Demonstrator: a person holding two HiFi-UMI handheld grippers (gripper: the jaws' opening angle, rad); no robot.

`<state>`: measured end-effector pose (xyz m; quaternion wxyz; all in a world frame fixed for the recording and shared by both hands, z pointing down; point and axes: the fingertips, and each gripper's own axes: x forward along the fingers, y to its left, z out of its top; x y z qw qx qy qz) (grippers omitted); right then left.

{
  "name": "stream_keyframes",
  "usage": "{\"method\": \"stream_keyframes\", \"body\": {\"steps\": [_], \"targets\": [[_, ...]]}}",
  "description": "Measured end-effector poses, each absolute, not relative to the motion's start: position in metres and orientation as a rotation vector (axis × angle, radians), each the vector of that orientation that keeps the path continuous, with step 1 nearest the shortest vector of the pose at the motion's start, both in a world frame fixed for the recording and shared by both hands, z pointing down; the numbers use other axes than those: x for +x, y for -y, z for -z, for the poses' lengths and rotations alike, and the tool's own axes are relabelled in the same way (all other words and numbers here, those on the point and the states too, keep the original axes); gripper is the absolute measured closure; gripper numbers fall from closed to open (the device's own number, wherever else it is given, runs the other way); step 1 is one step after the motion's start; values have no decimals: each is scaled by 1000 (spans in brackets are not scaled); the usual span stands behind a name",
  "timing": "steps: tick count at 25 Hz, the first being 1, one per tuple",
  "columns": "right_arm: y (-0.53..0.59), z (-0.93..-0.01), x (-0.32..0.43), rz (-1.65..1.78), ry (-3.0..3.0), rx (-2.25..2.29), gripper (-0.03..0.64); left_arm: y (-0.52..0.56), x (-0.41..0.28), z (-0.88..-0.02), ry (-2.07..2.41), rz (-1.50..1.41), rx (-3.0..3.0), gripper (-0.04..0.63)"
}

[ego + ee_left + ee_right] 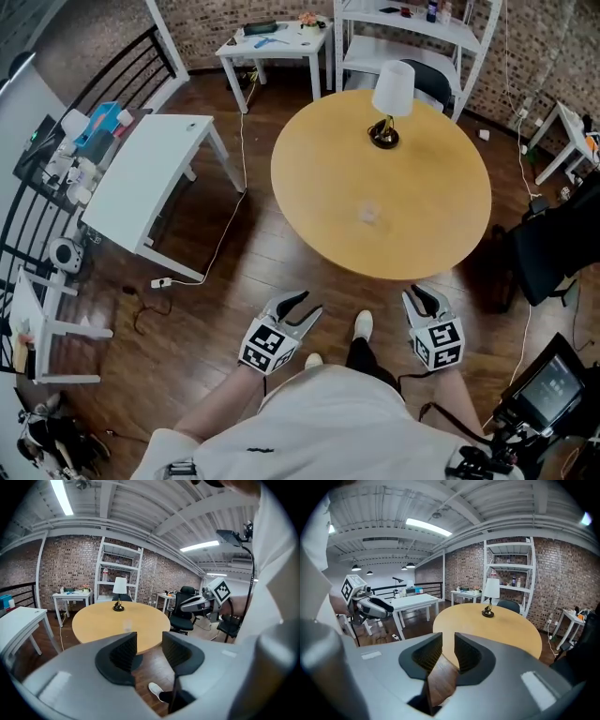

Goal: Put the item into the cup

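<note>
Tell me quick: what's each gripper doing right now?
Left gripper: open, jaws apart, nothing between them.
Right gripper: open, only a narrow gap, nothing held.

One round wooden table (380, 187) carries one lamp (391, 98) and one clear cup (368, 213). Beyond the table stand one white shelf unit (412, 28) and one small white table (272, 42). One white desk (150, 178) stands to its left. At its near edge are two grippers, the left gripper (309, 303) and the right gripper (417, 298), and two white shoes (363, 324).
</note>
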<state>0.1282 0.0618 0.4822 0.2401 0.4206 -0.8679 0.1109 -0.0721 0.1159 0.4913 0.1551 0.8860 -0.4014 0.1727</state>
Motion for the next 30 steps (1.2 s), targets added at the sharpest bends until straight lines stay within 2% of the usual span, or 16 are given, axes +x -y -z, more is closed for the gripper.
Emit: {"method": "stream_keyframes", "body": {"steps": [5, 7, 17, 24, 30], "targets": [[-134, -475, 136, -346, 2338, 1229, 535, -159, -80, -509, 1079, -490, 2519, 445], [-150, -468, 140, -325, 2339, 1238, 517, -166, -79, -504, 1078, -473, 2526, 445], [-173, -423, 163, -229, 2413, 1289, 511, -184, -42, -473, 1103, -431, 2553, 445], [-191, -435, 200, -263, 2389, 1298, 512, -192, 9, -465, 1066, -423, 2597, 445], [-193, -439, 208, -273, 2406, 1275, 519, -203, 20, -466, 1082, -461, 2588, 445]]}}
